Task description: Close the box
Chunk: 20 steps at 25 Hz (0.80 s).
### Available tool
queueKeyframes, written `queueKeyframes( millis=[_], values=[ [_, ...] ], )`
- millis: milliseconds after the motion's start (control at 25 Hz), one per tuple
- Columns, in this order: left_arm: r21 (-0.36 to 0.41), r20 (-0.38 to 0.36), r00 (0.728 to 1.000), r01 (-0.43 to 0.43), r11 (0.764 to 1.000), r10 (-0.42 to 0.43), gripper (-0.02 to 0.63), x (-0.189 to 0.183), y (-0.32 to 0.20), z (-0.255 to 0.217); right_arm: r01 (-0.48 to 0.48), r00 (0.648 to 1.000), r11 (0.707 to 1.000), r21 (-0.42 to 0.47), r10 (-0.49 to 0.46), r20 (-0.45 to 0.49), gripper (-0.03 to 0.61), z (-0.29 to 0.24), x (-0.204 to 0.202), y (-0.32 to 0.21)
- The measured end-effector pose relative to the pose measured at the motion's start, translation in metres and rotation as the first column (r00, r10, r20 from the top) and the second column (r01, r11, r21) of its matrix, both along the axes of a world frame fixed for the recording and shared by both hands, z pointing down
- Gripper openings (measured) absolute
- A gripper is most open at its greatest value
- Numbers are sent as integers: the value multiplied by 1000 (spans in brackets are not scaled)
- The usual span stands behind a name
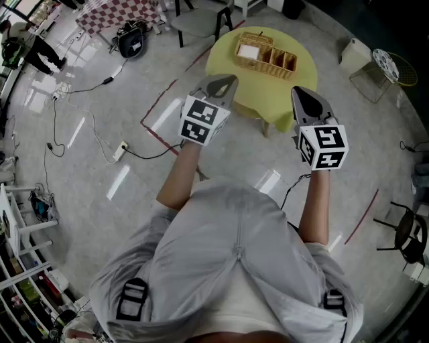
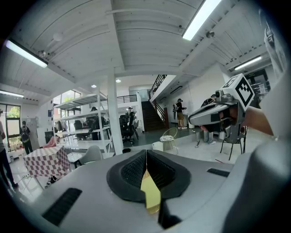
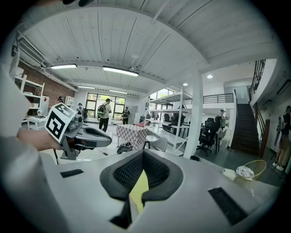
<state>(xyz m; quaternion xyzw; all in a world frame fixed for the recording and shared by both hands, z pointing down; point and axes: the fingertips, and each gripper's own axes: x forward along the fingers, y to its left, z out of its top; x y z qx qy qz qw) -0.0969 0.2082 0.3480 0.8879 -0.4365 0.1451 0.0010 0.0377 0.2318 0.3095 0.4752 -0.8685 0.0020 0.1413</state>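
Observation:
A wicker box [image 1: 265, 53] with dividers stands on a round yellow table [image 1: 224, 57] ahead of me in the head view; its lid is not clear from here. My left gripper [image 1: 226, 83] hangs in the air short of the table's near left edge, shut and empty. Over the table's near right edge my right gripper [image 1: 301, 94] is held up, shut too, with nothing in it. In the left gripper view the pads [image 2: 136, 168] meet, and the right gripper [image 2: 213, 113] shows beyond. The right gripper view shows its own closed pads [image 3: 157, 170] and the left gripper [image 3: 86, 134].
A grey chair [image 1: 201, 20] stands behind the table and a dark bag [image 1: 131, 40] lies on the floor at the back left. Cables and a power strip [image 1: 120, 151] run across the floor at left. A wire chair [image 1: 385, 67] and a black stool [image 1: 409, 231] stand at right.

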Motion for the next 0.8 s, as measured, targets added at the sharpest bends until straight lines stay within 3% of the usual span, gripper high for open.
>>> queueKeyframes(
  millis=[520, 800],
  values=[
    [-7, 9, 1000, 19, 1000, -19, 31, 18, -4, 7, 14, 999, 1000, -13, -13, 36, 23, 8, 20, -7],
    [-19, 26, 999, 49, 999, -48, 31, 29, -2, 17, 108, 991, 992, -58, -103, 86, 23, 18, 24, -4]
  ],
)
